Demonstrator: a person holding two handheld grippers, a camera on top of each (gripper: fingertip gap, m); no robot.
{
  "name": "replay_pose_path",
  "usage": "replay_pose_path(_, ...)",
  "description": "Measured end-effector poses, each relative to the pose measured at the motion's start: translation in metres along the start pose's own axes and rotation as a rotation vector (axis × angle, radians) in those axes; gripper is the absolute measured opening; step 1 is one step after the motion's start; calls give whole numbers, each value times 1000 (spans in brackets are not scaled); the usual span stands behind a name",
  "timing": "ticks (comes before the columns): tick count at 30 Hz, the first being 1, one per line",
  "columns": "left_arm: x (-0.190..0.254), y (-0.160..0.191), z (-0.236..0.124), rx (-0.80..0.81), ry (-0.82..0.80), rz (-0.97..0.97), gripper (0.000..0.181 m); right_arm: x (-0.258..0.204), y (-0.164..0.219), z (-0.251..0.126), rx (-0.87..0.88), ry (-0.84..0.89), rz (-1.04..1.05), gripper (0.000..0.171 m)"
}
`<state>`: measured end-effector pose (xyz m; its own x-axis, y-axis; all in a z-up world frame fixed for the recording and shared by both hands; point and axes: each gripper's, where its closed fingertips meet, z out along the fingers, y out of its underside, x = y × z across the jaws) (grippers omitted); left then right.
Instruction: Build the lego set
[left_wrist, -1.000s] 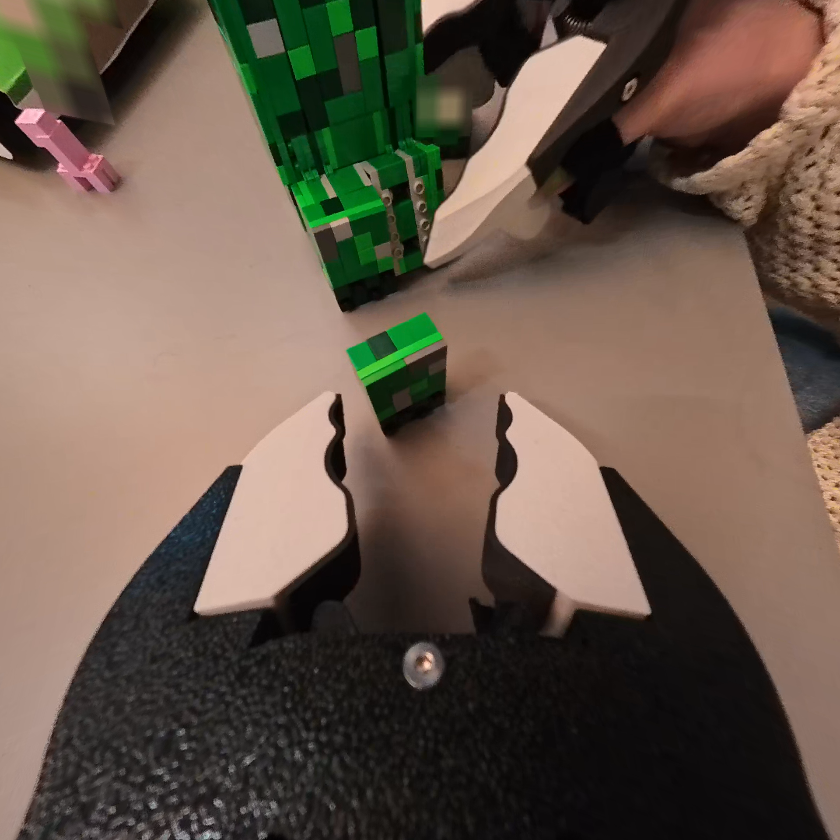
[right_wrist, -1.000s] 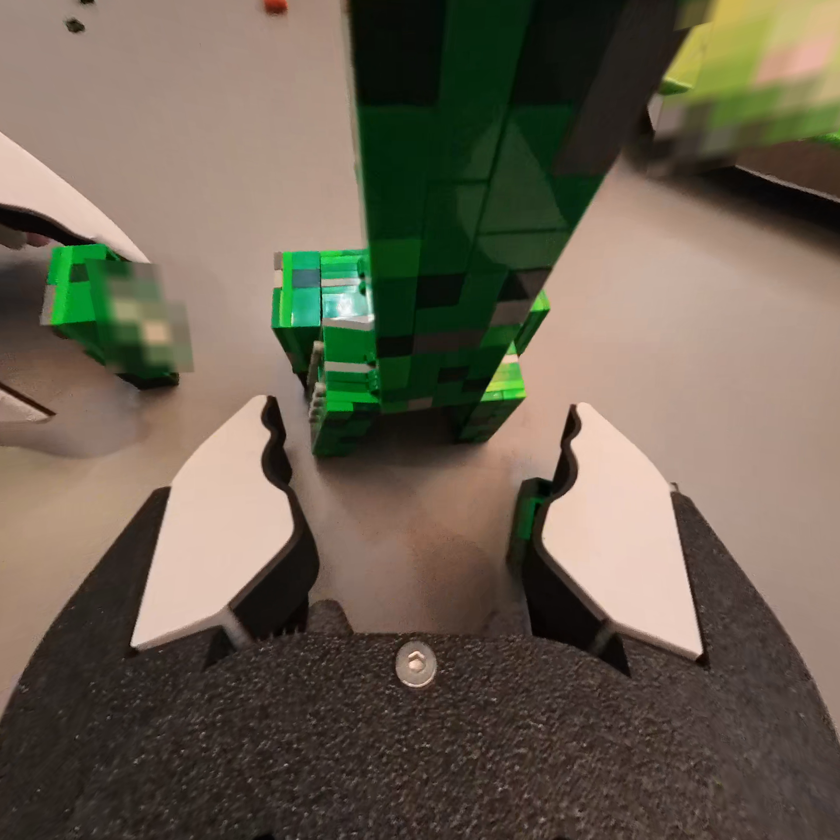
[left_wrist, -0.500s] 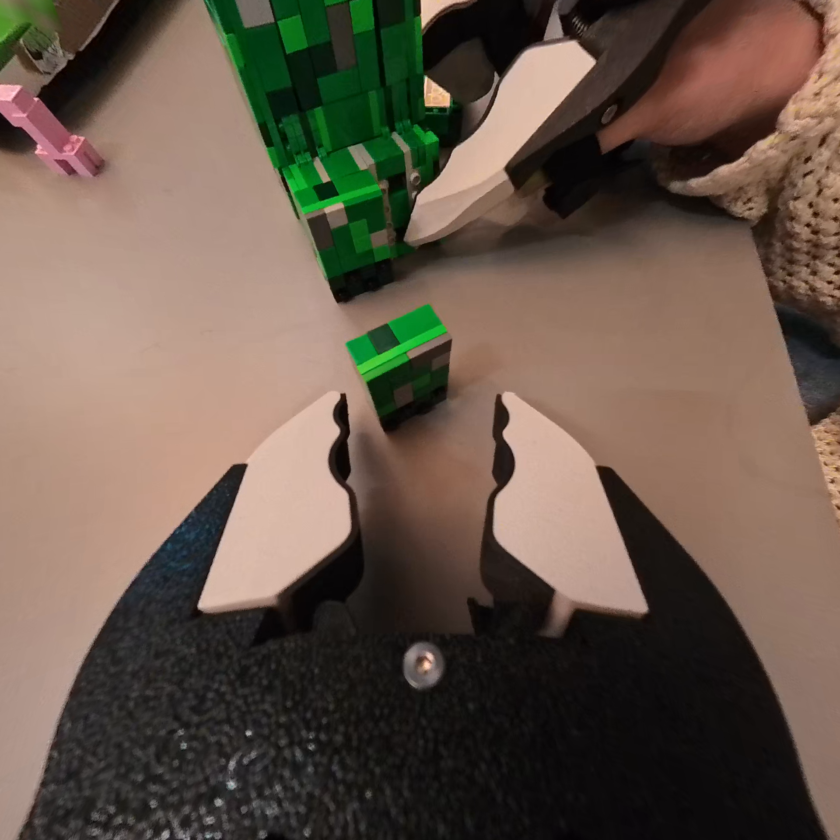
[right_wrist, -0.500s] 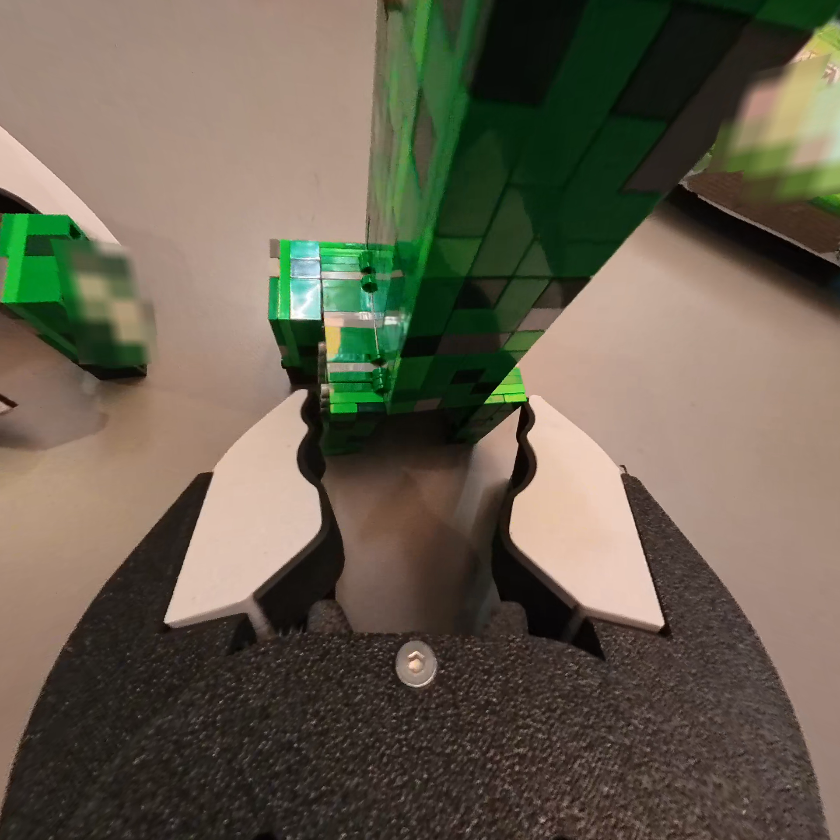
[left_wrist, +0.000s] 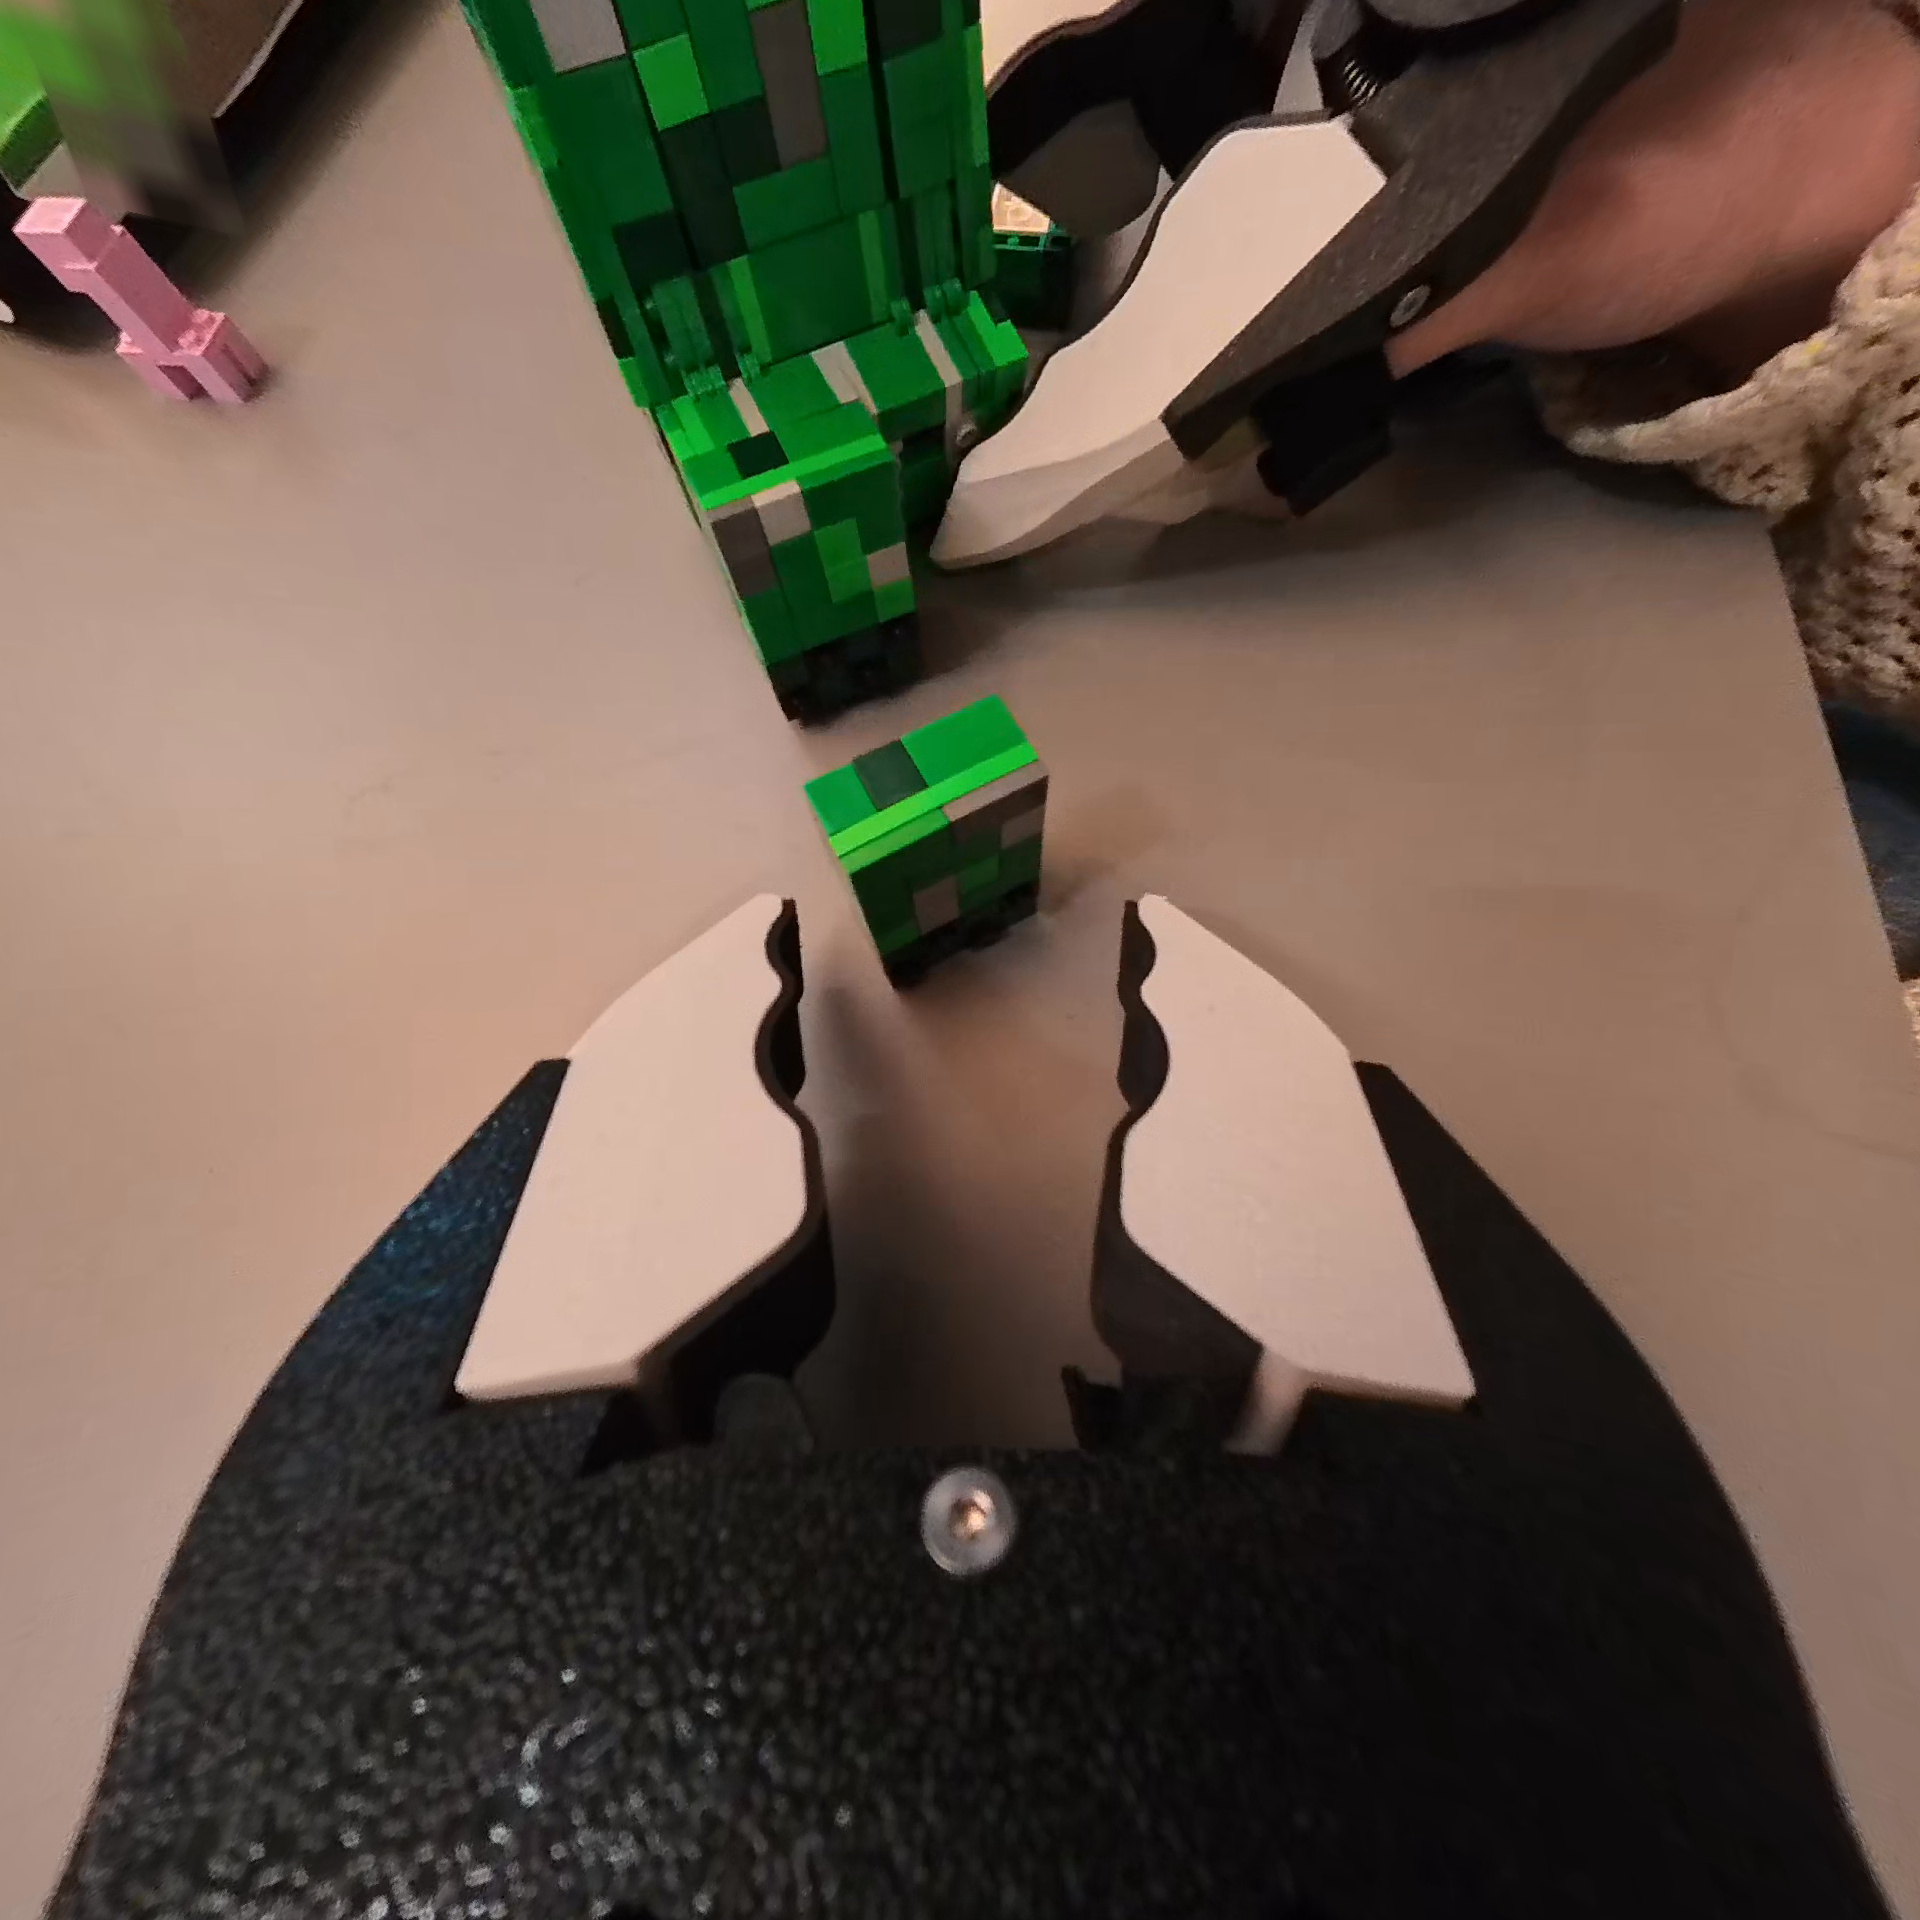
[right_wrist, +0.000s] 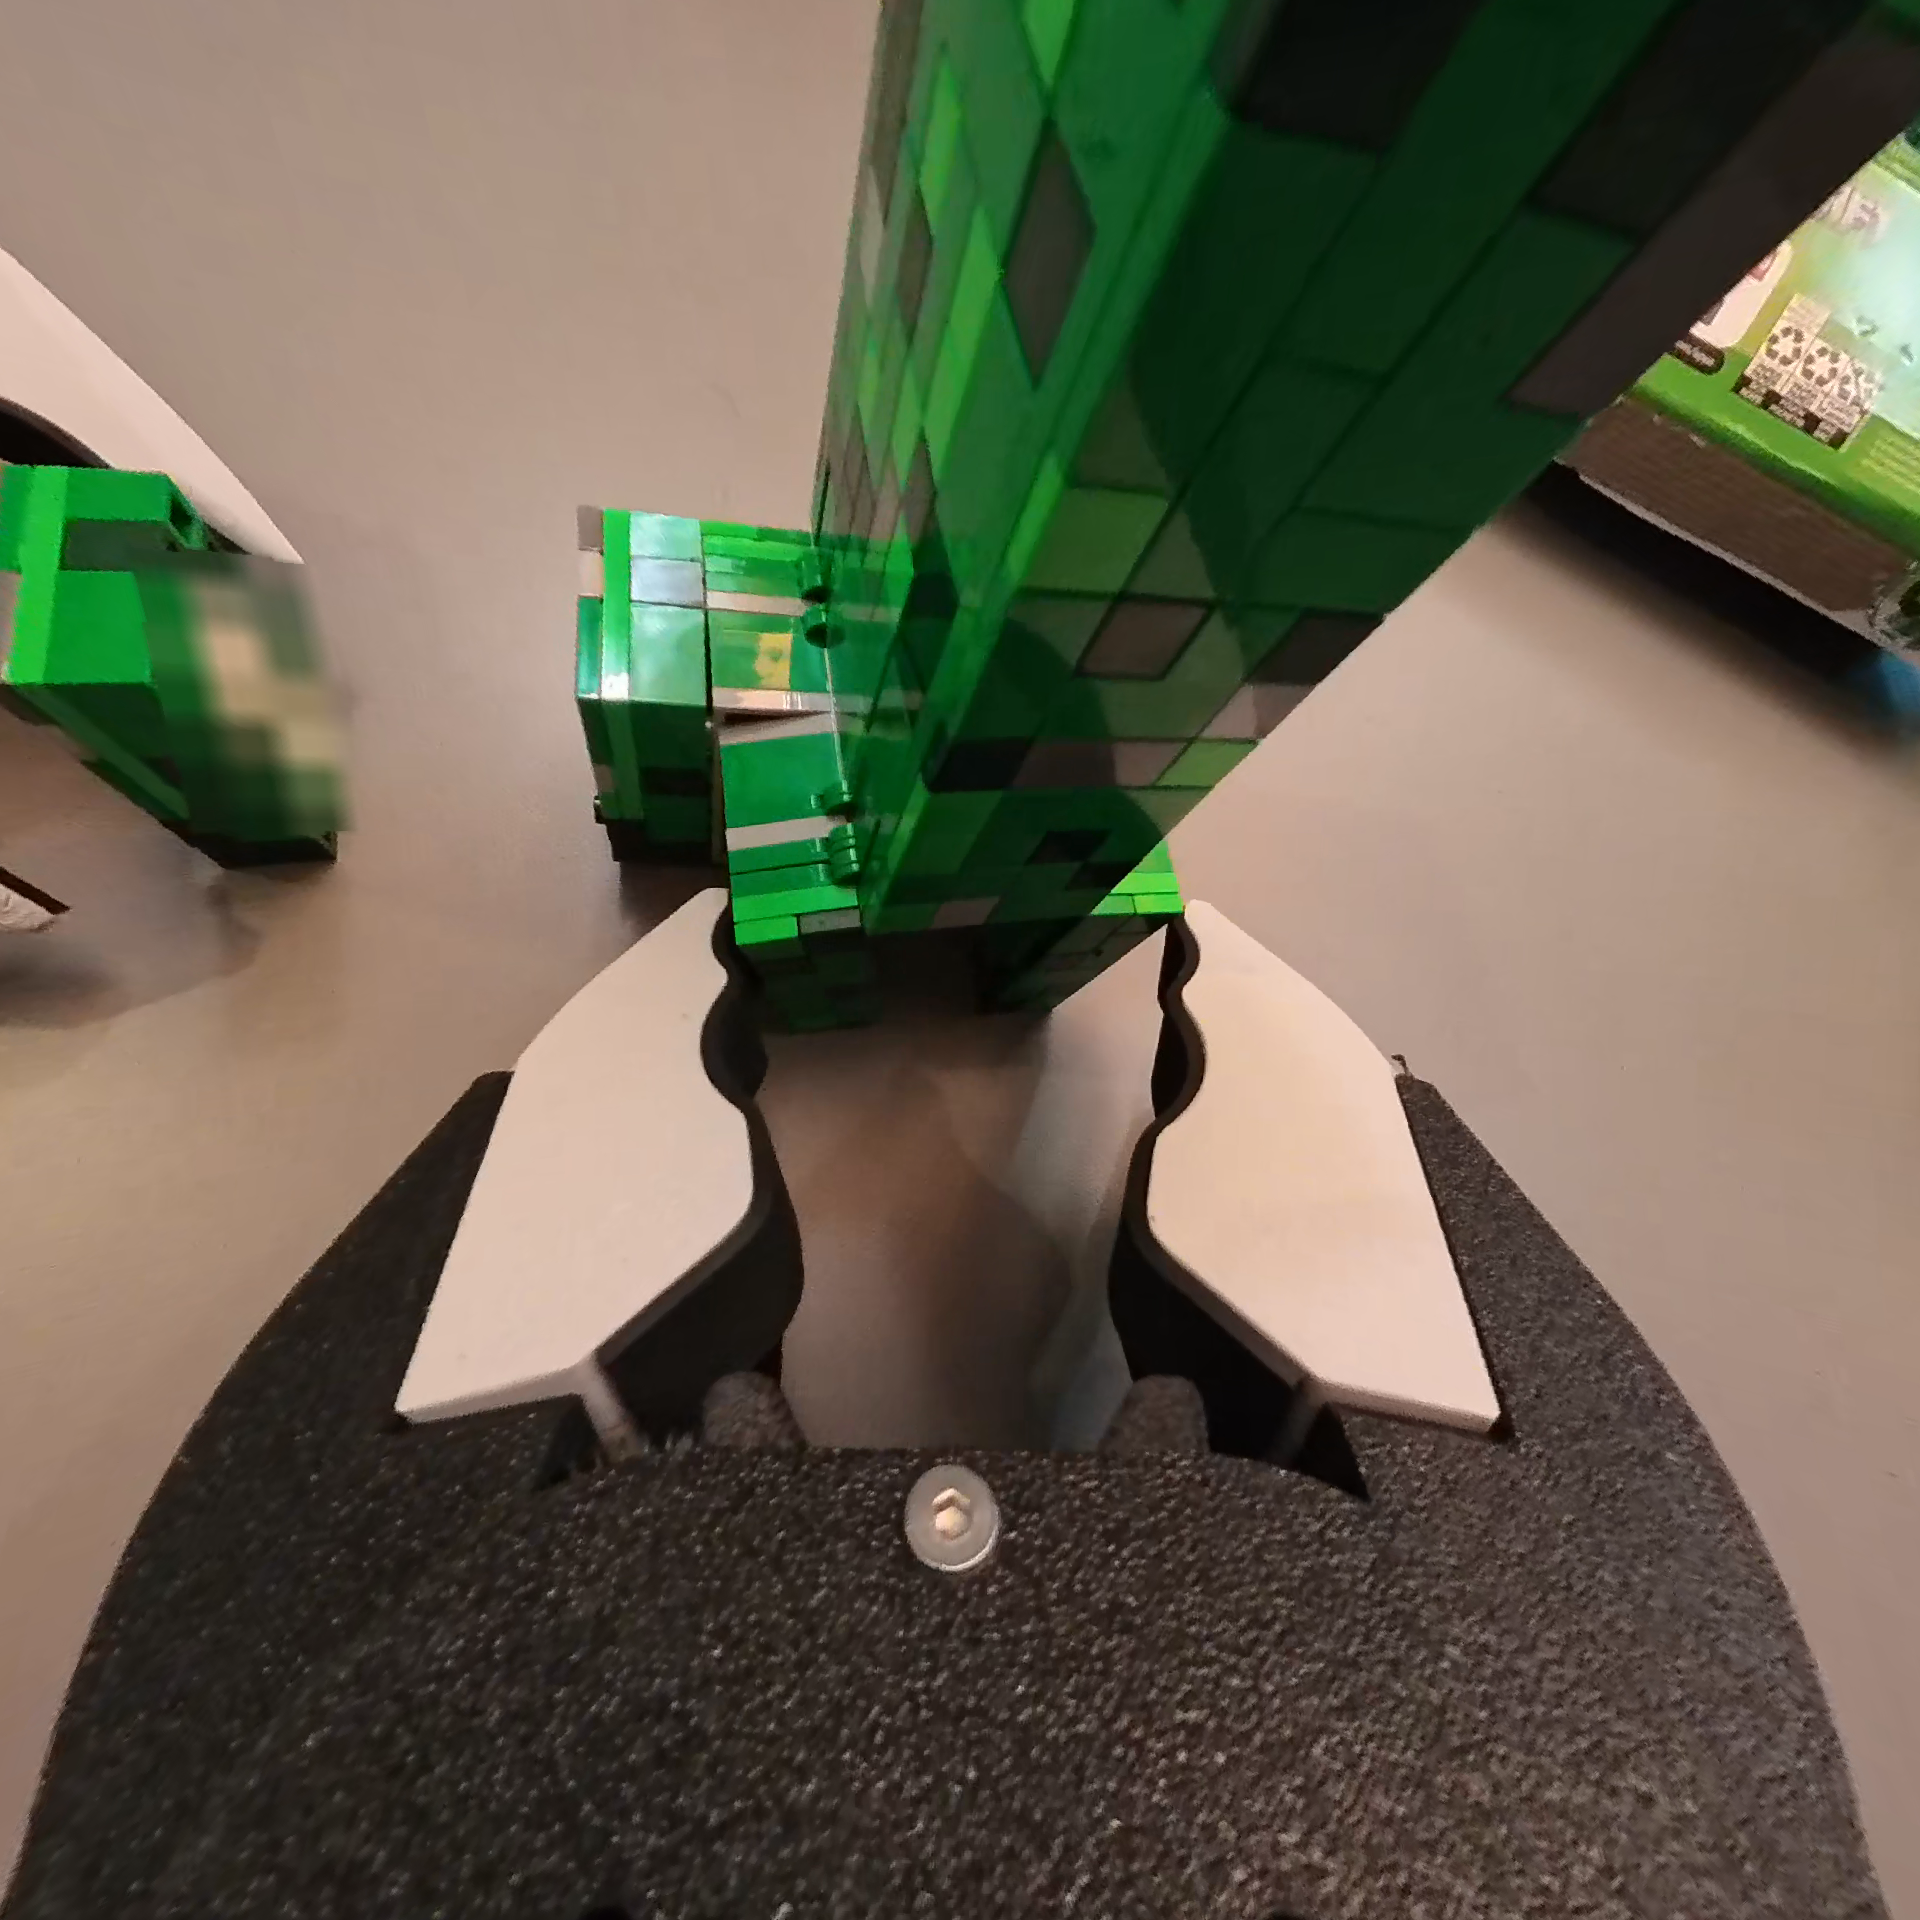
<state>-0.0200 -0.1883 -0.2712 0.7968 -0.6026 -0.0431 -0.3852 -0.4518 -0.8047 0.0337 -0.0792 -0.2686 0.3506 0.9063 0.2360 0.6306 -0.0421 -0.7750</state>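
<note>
Tall green brick figure (left_wrist: 769, 208) upright on a grey surface (left_wrist: 312, 831), at 12 o'clock from the left gripper (left_wrist: 961, 914). Left fingers spread open, empty, with a small loose green block (left_wrist: 935, 831) just beyond the tips. Right gripper (right_wrist: 951, 925) low at the figure's base, fingers closed in on either side; actual contact unclear. Pink brick piece (left_wrist: 135, 301) at 10 o'clock. Green box (right_wrist: 1787, 416) at 2 o'clock in the right wrist view.
</note>
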Motion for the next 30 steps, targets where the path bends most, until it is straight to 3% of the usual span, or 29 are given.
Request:
replay_pose_path(7, 0, -1, -1, 10, -2, 6, 58, -1, 3, -15, -7, 28, 22, 83)
replay_pose_path(8, -1, -3, -2, 19, -7, 9, 58, 0, 3, -23, 3, 45, 18, 81)
replay_pose_path(11, -8, -19, -9, 83, -26, 30, 54, -18, 0, -41, 70, -30, 50, 45)
replay_pose_path(13, -14, -38, -15, 140, -33, 53, 46, -31, 1, -42, 57, -100, 93, 44)
replay_pose_path(17, -28, -66, -12, 176, -38, 90, 35, -24, 8, -27, -16, -68, 119, 48)
replay_pose_path(23, -29, -89, 7, 174, 59, 157, 2, -30, 5, -13, -35, -132, 186, 42)
replay_pose_path(30, -33, -84, 36, 62, 99, 238, 0, -25, 5, -9, -33, -101, 185, 22)
